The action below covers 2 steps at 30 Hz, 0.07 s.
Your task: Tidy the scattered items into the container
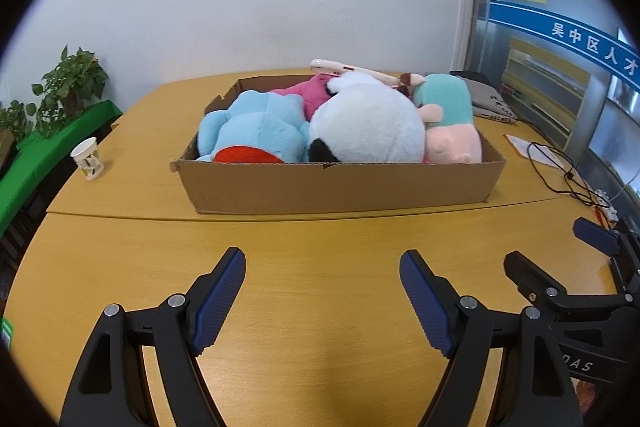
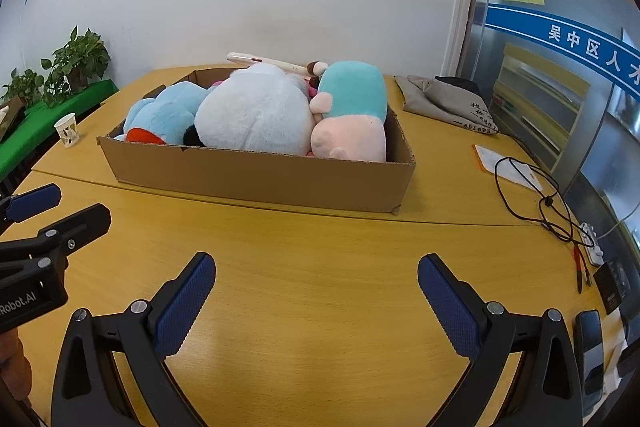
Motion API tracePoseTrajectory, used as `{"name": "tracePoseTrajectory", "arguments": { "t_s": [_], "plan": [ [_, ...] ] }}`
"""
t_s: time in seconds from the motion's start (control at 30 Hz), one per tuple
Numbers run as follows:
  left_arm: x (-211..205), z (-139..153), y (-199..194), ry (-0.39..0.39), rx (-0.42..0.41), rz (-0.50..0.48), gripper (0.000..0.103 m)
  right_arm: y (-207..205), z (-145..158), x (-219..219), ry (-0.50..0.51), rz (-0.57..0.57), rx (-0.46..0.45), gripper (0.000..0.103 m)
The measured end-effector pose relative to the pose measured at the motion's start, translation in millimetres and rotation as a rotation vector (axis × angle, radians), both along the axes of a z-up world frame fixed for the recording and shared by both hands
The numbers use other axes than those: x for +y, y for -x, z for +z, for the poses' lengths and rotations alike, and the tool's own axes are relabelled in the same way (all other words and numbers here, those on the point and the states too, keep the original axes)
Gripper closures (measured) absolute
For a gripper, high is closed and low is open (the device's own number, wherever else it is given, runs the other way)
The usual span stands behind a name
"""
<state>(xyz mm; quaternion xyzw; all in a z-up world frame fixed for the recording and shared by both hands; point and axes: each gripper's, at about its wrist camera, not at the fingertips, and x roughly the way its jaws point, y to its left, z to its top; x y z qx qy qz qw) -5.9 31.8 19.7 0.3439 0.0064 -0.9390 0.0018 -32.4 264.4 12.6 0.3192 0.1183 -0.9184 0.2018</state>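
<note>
A low cardboard box [image 1: 340, 185] [image 2: 256, 179] stands on the wooden table and holds several plush toys: a blue one [image 1: 256, 129] [image 2: 168, 115], a big white one with a black patch [image 1: 368, 125] [image 2: 256, 111], a pink and teal one [image 1: 448, 119] [image 2: 352, 115] and a magenta one [image 1: 316, 93]. A cream stick-like item [image 1: 352, 70] [image 2: 264, 61] lies across the top at the back. My left gripper [image 1: 322, 263] is open and empty above bare table in front of the box. My right gripper [image 2: 316, 267] is open and empty, beside the left one; it also shows in the left wrist view [image 1: 556, 247].
A paper cup [image 1: 87, 159] [image 2: 67, 130] stands left of the box. A grey cloth bag [image 2: 452, 99], papers [image 2: 504, 163], a black cable [image 2: 536, 199] and a power strip [image 2: 592, 239] lie to the right. Potted plants [image 1: 68, 83] stand at the left.
</note>
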Motion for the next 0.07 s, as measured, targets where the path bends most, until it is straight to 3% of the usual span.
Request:
{"name": "tracePoseTrajectory", "arguments": {
  "t_s": [0.07],
  "plan": [
    [-3.3,-1.1,0.1,-0.001,-0.007,0.016,0.023,-0.3,-1.2,-0.7,-0.002,0.005,-0.003,0.000]
  ]
}}
